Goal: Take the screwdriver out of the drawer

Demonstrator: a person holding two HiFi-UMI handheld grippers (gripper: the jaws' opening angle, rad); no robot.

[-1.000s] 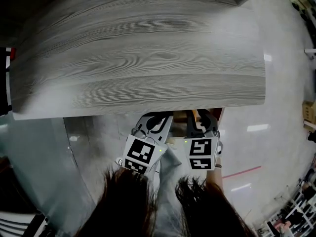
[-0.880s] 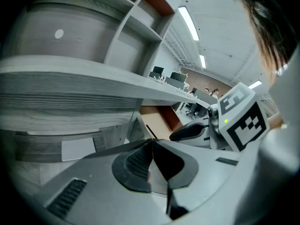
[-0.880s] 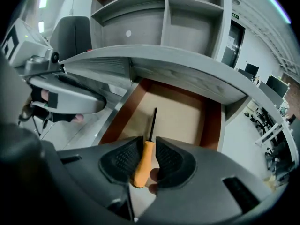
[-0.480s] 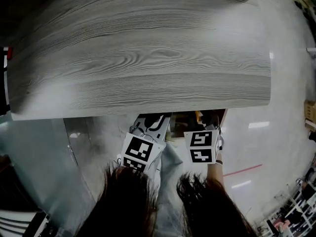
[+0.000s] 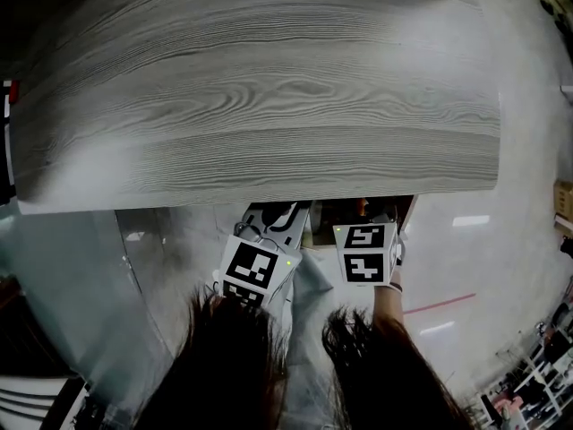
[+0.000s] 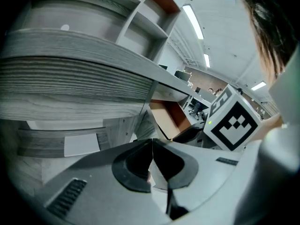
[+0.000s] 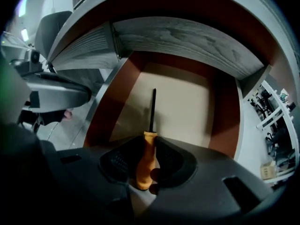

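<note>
One screwdriver (image 7: 147,153), clamped in the right gripper's (image 7: 150,137) fingers (image 7: 117,162), points shaft-first into the drawer (image 7: 185,107).

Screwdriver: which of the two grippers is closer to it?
Right. The right gripper clamps the screwdriver by its orange handle above the drawer; the left gripper, shut and empty, is off to the left, touching nothing.

Your head camera looks steeply down on the grey wood-grain desktop (image 5: 269,97), with the open drawer (image 5: 329,213) barely showing under its near edge. The left gripper (image 6: 151,146) camera sits low beneath that desktop, facing up and sideways. It shares the drawer and catches the neighbouring marker cube (image 6: 233,121). The right gripper (image 7: 149,146) camera looks along its jaws into the drawer — close in.
</note>
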